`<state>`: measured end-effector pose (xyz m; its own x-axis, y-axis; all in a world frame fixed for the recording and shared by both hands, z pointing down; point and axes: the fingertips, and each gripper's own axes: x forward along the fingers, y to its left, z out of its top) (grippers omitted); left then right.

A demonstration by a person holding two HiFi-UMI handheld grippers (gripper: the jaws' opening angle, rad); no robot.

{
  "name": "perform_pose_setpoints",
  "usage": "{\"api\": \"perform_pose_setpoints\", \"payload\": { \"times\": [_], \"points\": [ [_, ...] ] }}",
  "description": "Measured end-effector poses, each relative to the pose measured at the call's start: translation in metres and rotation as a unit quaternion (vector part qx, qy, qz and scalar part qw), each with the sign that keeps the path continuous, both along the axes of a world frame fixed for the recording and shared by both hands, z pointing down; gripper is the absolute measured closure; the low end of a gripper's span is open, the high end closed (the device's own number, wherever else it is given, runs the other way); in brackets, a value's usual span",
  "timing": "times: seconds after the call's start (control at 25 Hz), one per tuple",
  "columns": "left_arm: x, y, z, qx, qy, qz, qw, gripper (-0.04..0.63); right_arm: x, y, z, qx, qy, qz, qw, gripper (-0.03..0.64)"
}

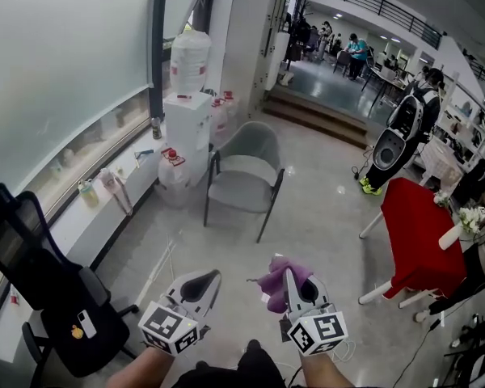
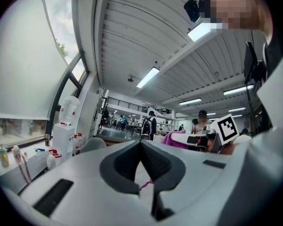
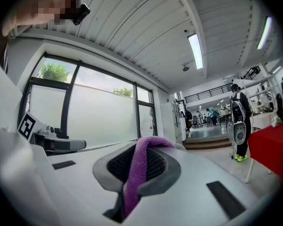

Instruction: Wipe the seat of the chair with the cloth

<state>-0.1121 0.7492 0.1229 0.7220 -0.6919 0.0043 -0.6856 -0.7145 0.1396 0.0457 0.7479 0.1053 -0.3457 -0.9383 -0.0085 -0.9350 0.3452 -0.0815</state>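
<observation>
The purple cloth is nowhere near the seat. It is pinched in the right gripper, low in the head view, and bunches out to the left of the jaws and over their tips. The right gripper view shows the hold more plainly: the jaws are closed on a fold of the cloth, which loops over the tips and runs down the slot between the dark ribbed pads.

The left gripper is held level with it, just to its left and not touching it. In its own view the jaws meet at the tips and carry nothing. A thin pink strand shows in the slit lower down, possibly a stray thread, though it is too small to tell.

The grey chair stands well ahead of both grippers on the pale floor, its seat bare and facing the camera. The left gripper view catches only the top of its backrest above the gripper body.

Beside the chair, against the window wall, is a white water dispenser with a bottle on top. A black office chair sits at the near left. To the right are a red-covered table and a black-and-white humanoid robot. Each gripper view also shows the other gripper's marker cube at its edge.
</observation>
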Motion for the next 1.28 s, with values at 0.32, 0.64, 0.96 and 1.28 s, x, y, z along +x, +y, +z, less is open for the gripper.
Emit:
{"api": "perform_pose_setpoints", "payload": {
  "times": [0.32,0.64,0.96,1.28],
  "points": [
    [0.029,-0.063,-0.001,0.007,0.001,-0.010,0.9999,0.588,0.026,-0.064,0.002,0.002,-0.009,-0.008,1.000,0.600],
    [0.076,-0.136,-0.009,0.011,0.002,-0.028,0.9996,0.588,0.073,-0.130,-0.006,0.009,-0.016,-0.019,1.000,0.600],
    [0.118,-0.194,-0.005,0.006,-0.007,-0.037,0.9993,0.588,0.113,-0.189,-0.008,0.013,-0.017,-0.035,0.999,0.600],
    [0.142,-0.242,-0.003,-0.003,-0.010,-0.053,0.9985,0.588,0.142,-0.238,-0.004,0.009,-0.021,-0.046,0.999,0.600]
  ]
}}
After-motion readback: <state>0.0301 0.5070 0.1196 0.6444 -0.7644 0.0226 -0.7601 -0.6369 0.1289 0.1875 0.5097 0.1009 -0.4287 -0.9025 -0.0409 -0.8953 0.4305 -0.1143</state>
